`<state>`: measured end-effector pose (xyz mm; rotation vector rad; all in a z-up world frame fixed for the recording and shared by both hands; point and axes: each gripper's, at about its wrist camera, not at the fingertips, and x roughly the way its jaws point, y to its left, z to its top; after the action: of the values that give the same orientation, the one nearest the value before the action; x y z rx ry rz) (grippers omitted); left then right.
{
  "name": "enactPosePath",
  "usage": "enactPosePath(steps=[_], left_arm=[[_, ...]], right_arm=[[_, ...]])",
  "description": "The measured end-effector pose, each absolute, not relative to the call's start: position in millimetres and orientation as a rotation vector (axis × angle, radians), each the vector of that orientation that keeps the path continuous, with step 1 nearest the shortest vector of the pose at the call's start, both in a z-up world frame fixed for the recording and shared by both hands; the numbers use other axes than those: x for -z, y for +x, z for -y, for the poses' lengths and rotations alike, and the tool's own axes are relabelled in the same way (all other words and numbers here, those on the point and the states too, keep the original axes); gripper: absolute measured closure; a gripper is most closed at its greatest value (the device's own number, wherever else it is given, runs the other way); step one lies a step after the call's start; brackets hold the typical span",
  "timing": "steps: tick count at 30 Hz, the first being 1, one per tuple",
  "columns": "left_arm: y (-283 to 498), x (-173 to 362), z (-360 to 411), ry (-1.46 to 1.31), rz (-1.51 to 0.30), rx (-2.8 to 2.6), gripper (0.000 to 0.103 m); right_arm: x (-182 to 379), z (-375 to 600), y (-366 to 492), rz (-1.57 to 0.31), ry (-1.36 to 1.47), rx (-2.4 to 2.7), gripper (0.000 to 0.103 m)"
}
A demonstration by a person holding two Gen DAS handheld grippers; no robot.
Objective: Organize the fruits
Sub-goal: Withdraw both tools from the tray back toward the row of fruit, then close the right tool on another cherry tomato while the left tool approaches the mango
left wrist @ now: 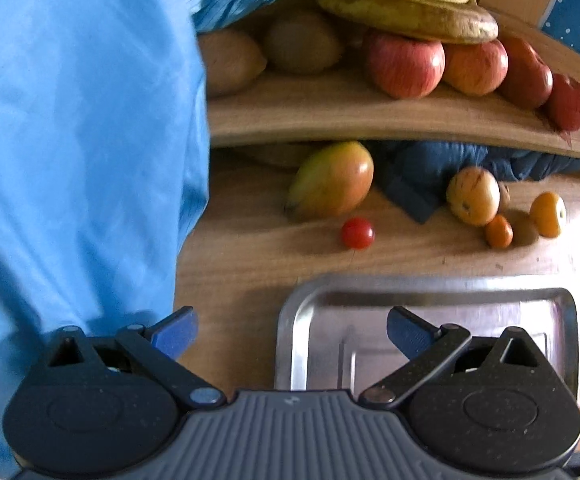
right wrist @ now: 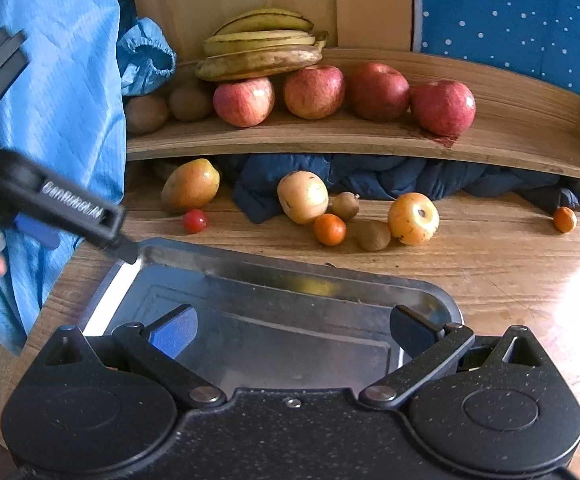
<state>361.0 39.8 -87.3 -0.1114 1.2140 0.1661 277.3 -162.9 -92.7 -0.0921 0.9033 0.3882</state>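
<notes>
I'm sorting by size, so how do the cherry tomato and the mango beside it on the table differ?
The cherry tomato is small, round and solid red; the mango is far larger, oval, and green-yellow blushing orange-red. The tomato sits out on the open table, while the mango lies farther back at the shelf's edge. Both rest loose on the table, outside the metal tray.

Bare tray [right wrist: 250,280] before scattered fruit [right wrist: 329,216]
</notes>
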Motion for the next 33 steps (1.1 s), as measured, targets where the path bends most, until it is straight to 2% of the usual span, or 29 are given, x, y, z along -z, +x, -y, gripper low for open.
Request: enactPosePath(steps=[24, 33], left_arm=[[430, 106, -66, -0.165, -1.215, -0.096, 0.001], [443, 113, -74, -0.189, -1.240, -0.057, 0.001]], right_arm=[[114, 95, 335, -0.952, -0.152, -0.530, 0.001], [125, 74, 358, -0.974, -0.153, -0.536, 0.010]])
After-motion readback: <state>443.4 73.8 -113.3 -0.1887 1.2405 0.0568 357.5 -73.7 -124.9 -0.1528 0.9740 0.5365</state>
